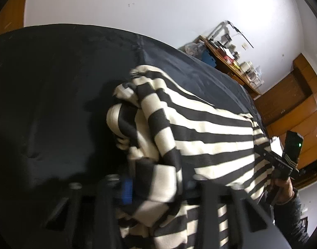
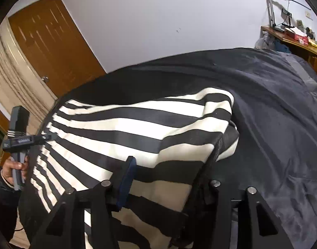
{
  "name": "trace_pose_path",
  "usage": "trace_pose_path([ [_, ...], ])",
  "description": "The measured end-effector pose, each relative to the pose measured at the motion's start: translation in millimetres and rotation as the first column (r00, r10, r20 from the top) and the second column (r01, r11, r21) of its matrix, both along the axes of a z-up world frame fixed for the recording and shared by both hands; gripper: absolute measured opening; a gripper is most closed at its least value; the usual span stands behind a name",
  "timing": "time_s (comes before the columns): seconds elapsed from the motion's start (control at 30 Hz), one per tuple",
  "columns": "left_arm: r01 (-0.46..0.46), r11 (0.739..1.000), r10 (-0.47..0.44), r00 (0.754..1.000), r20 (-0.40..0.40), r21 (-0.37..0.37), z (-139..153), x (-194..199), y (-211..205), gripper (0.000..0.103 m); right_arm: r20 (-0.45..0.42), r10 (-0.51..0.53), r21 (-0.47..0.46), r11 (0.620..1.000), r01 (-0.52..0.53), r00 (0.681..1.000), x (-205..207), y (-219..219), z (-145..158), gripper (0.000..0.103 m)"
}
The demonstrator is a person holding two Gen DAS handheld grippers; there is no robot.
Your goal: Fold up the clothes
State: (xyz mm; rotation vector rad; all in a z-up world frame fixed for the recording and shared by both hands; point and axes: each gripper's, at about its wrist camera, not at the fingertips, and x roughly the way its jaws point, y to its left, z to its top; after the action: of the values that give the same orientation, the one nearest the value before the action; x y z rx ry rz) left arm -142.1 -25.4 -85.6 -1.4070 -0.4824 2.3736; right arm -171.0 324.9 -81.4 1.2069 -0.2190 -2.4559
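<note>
Fold clothes, status: striped garment (image 1: 210, 132) (black/cream bands, sweater or similar, can't tell which) lies on the bed (image 1: 54, 103), dark cover under it. Near edge is lifted off the bed by both grippers; far end bunched and partly doubled over, sleeve-like roll on one side. Judged early to mid-fold: no neat rectangle yet, edges not aligned, lifted edge not yet laid over. Left to do, as I read it: carry the held edge across, lay it flat, smooth, prob. at least one more fold.

Left gripper (image 1: 158, 188): jaws narrowed down, fabric packed between them and draping over the fingers (image 1: 127, 191) (blue pad visible on one side). Reads as clamped on the near edge of the garment.

Right gripper (image 2: 164, 186): likewise narrowed, cloth running between the blue-padded finger and the opposite one, taut fold line rising from the jaw. Grasping the garment's near edge at its other corner.

Each gripper is seen from the other's cam, hand (image 2: 13, 170) on the handle, cloth stretched betw. the two (slight sag mid-span).

Bg: desk (image 2: 293, 39) w/ clutter, wooden door (image 2: 50, 47), not involved
</note>
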Motion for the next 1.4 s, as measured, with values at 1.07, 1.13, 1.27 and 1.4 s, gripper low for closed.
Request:
trace_pose_path([
  [1.07, 0.256, 0.897, -0.315, 0.942, -0.115, -0.361, 47.3, -9.6, 258.2, 0.077, -0.234, -0.389, 0.288, 0.848, 0.446, 0.891, 195.1, 201.6, 33.0, 0.070],
  [1.13, 0.236, 0.886, -0.332, 0.923, -0.192, -0.398, 66.8, 9.6, 255.9, 0.083, -0.285, -0.346, 0.281, 0.861, 0.423, 0.894, 211.8, 189.8, 42.9, 0.070],
  [1.27, 0.346, 0.821, -0.482, 0.846, -0.226, -0.454, 74.1, 54.0, 281.5, 0.085, -0.294, -0.204, 0.305, 0.906, 0.294, 0.934, 240.1, 150.2, 40.6, 0.070],
  [1.4, 0.447, 0.756, -0.587, 0.787, -0.191, -0.479, 56.1, 79.9, 313.5, 0.085, -0.200, -0.110, 0.297, 0.940, 0.167, 0.974, 242.0, 126.0, 20.7, 0.070],
])
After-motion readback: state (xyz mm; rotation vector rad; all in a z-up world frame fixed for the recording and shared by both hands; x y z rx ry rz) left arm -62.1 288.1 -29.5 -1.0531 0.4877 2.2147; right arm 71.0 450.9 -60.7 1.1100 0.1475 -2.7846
